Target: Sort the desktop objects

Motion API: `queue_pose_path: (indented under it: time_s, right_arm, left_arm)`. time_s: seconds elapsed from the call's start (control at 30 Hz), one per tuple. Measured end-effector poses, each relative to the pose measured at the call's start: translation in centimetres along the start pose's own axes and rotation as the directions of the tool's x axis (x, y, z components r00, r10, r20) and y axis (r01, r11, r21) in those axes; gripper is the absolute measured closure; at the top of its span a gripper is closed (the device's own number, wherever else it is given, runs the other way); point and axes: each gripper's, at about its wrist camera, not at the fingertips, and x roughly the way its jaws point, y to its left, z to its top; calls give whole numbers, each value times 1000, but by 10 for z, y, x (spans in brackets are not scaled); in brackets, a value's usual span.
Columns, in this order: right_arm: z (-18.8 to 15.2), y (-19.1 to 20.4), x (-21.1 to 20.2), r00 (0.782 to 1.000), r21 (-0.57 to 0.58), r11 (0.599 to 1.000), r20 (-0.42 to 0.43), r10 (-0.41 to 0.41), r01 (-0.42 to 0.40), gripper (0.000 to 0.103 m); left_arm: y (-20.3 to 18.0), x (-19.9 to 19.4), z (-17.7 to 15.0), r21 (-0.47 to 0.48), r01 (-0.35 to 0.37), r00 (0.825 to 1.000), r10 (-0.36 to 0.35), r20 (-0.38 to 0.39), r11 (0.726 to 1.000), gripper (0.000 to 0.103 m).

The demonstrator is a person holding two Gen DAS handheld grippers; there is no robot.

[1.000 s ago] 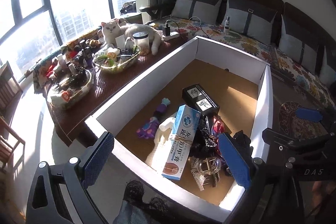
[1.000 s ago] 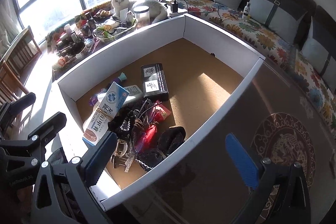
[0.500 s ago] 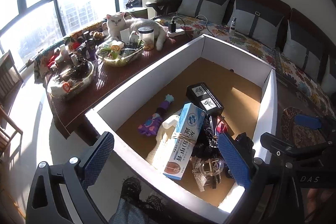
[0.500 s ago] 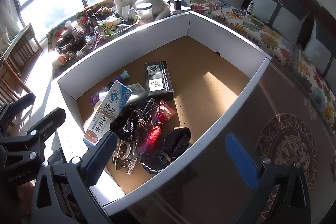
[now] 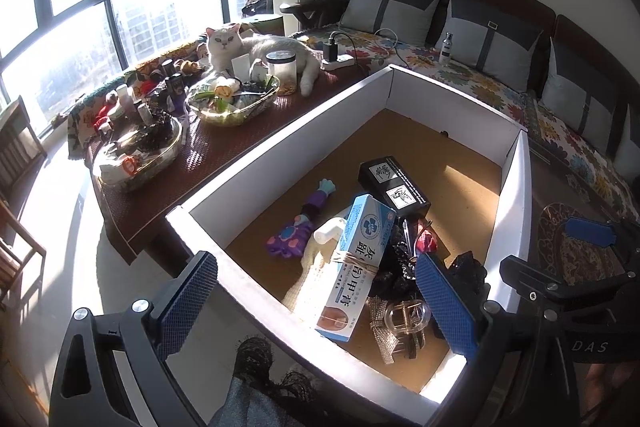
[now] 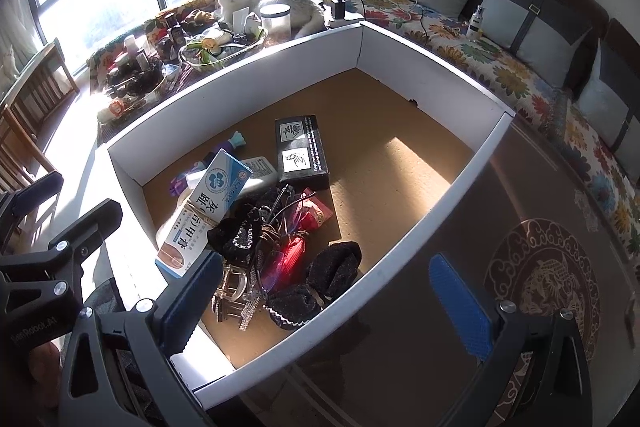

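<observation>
**Both tongs spread wide over the white box**

Both tongs are hanging empty with jaws apart: the left gripper above the near wall of the large white-walled, cork-floored box, the right gripper over its right wall. Inside the box, a pale blue rectangular carton is leaning on the clutter at the near end; just beyond it a black rectangular box is lying flat. Nearest the near wall, a clear plastic buckle is resting.

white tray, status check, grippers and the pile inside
Left gripper and right gripper open, empty, above white tray. Blue-white carton on top of pile, untouched. Tangled hair accessories crowd it.
</observation>
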Motion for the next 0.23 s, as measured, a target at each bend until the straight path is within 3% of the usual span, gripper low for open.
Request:
queue_pose_path:
  time_s: [0.23]
  right_arm:
    - [-2, 0, 0, 1000, -2, 1000, -2, -3, 3, 0]
  left_arm:
    - [7, -6, 0, -48, 34, 999, -32, 30, 998, 2]
